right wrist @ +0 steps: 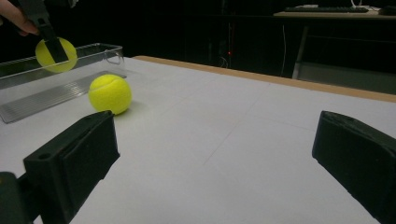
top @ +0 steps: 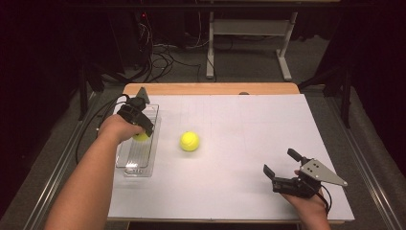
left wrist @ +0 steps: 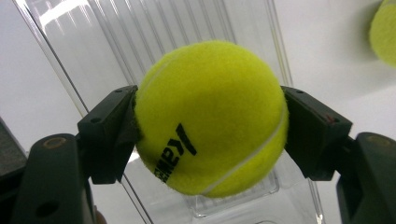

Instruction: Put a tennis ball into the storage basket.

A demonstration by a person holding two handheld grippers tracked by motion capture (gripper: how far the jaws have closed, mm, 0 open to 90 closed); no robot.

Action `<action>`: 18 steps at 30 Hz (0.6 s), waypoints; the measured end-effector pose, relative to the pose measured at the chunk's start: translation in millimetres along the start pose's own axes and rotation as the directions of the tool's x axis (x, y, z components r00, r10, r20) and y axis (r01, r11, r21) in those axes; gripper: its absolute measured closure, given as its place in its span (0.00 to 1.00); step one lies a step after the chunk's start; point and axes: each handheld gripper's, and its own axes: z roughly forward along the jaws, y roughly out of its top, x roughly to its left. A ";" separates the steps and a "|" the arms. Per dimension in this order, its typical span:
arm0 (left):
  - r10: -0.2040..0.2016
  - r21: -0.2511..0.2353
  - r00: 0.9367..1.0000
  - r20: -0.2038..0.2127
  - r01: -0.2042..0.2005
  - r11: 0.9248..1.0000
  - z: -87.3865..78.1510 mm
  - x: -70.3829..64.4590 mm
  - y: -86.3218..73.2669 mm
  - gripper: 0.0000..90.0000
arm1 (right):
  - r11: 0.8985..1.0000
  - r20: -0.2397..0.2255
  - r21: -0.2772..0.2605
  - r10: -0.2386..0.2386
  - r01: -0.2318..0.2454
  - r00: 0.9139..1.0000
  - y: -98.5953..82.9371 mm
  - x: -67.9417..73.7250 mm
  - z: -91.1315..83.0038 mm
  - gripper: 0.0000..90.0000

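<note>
My left gripper is shut on a yellow tennis ball and holds it just above the clear plastic tray at the table's left. The ball fills the space between both black jaws, and the tray's ribbed floor lies beneath it. A second tennis ball rests on the white table surface just right of the tray; it also appears as a yellow ball in the right gripper view. My right gripper stands open near the front right, with nothing between its jaws.
The white sheet covers most of the wooden table. A clear lid lies flat beside the tray. Beyond the far edge are a dark floor with cables and a white desk frame.
</note>
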 end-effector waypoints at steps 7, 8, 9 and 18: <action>-0.025 -0.050 1.000 0.016 0.025 0.998 -10.8 2.1 -3.0 0.01 | 1.000 0.000 -0.003 -0.003 0.003 1.000 0.1 0.0 0.1 0.01; -0.021 -0.044 1.000 0.018 0.022 0.999 -11.1 2.6 -4.0 0.01 | 1.000 -0.001 -0.003 0.000 0.000 1.000 0.1 0.2 0.2 0.01; -0.023 -0.044 1.000 0.012 0.023 0.999 -11.6 2.9 -4.9 0.01 | 1.000 -0.001 -0.003 -0.001 0.001 1.000 0.1 0.3 0.4 0.01; -0.011 -0.041 0.999 0.038 0.012 0.999 -16.1 2.6 -9.7 0.01 | 1.000 -0.003 -0.001 -0.007 0.007 1.000 0.4 1.3 1.7 0.01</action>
